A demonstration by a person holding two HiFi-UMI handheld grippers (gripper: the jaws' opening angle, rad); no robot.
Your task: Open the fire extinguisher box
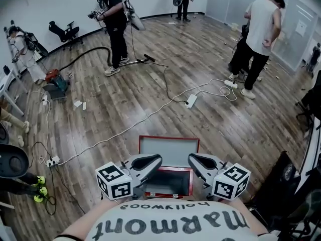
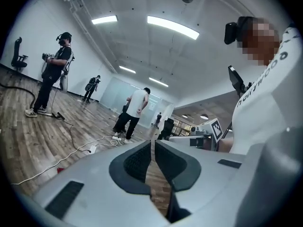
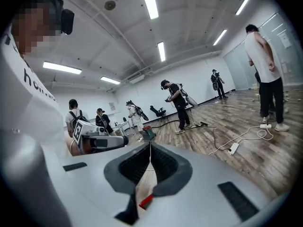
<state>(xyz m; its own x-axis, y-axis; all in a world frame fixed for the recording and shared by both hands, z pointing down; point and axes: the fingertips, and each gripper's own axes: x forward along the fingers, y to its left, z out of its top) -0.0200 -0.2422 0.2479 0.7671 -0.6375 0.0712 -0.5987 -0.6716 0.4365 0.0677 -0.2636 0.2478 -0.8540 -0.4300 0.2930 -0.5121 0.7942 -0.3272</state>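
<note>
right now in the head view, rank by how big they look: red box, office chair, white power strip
1. red box, largest, though it lies closest to the camera, which flatters it
2. office chair, much farther off
3. white power strip, smallest

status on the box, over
Left tool, right tool: shut, empty, above box. Lid looks up already. Nothing blocking; power strip lies farther out.
</note>
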